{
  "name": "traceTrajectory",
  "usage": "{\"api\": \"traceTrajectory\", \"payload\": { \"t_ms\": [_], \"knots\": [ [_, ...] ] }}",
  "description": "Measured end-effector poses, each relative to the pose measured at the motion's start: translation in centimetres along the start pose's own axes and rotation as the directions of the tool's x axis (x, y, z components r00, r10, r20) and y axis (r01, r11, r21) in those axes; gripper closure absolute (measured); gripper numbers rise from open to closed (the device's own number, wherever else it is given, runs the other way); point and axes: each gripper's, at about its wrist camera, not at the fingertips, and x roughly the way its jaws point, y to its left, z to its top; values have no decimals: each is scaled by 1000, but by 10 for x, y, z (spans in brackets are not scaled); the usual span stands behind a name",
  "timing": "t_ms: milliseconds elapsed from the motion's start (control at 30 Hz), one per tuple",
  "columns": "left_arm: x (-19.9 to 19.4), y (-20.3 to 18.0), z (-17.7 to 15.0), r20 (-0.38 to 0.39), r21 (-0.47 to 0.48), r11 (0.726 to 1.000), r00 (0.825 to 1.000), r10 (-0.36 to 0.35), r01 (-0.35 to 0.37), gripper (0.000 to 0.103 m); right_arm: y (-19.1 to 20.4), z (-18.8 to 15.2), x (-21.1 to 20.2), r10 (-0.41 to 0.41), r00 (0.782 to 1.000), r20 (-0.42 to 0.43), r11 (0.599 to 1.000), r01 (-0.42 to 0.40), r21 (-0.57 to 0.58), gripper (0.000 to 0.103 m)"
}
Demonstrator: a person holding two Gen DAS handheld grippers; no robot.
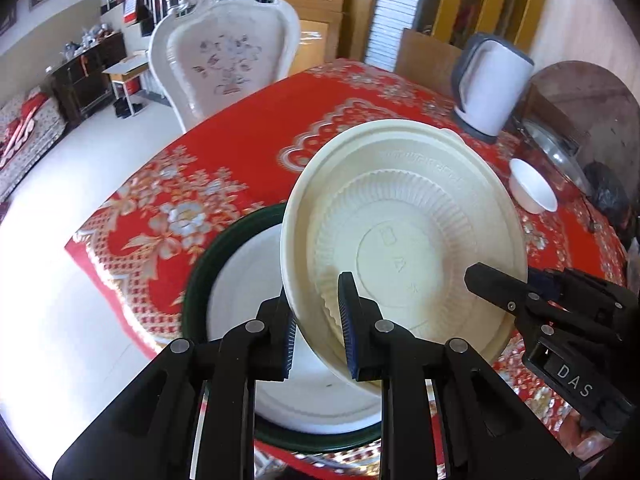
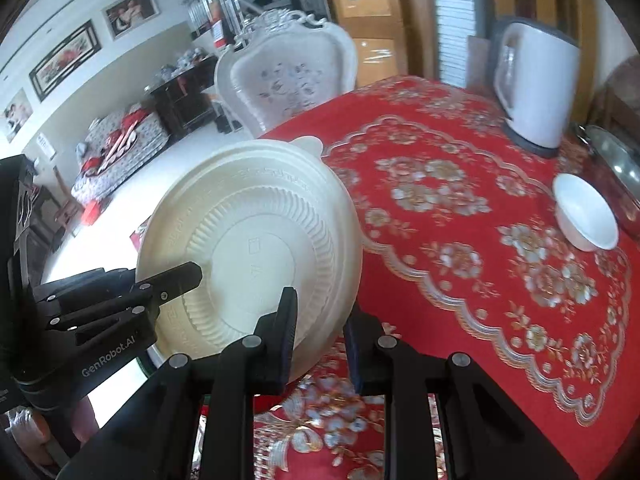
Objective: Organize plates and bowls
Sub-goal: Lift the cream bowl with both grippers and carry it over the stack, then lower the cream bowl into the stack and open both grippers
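left wrist view: both your left tongs [image 1: 318, 332] and right tongs [image 2: 320, 336] pinch the cream bowl's [image 1: 404, 240] rim, tilted above the green-rimmed plate [image 1: 240, 300]. stacking seems unfinished; the small white bowl [image 2: 586, 212] waits well apart on the bench [image 2: 460, 200].

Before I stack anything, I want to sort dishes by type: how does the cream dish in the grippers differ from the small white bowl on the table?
The cream dish is wide, shallow and ribbed; the white bowl is much smaller, deeper and smooth. The cream dish is held tilted off the red tablecloth, pinched at its rim by the left gripper and the right gripper; the white bowl rests upright on the cloth, untouched. Both look round and empty.
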Motion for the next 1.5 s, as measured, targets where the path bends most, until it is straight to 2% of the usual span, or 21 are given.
{"api": "traceTrajectory", "payload": {
  "t_ms": [233, 667, 867, 1167, 1333, 1500],
  "knots": [
    [5, 22, -13, -41, -29, 999, 999, 15, -17, 83, 21, -4, 16, 25, 999, -48, 999, -27, -47, 80],
    [18, 34, -21, -97, -21, 999, 995, 32, -34, 83, 37, -8, 30, 0, 996, -93, 998, -7, -69, 79],
    [11, 33, -19, -66, -2, 998, 996, 62, -63, 83, 33, -5, 24, -14, 999, -52, 999, 11, -48, 71],
    [2, 32, -13, 32, 36, 980, 980, 195, -196, 83, 34, -7, 31, -12, 997, -76, 999, 8, -54, 71],
    [-2, 32, -7, 36, 10, 990, 990, 138, -139, 83, 31, -7, 23, -1, 998, -64, 999, -2, -41, 71],
    [-2, 5, -2, 45, 42, 995, 995, 88, -90, 83, 20, -6, 11, -2, 999, -36, 1000, 2, -8, 71]
  ]
}}
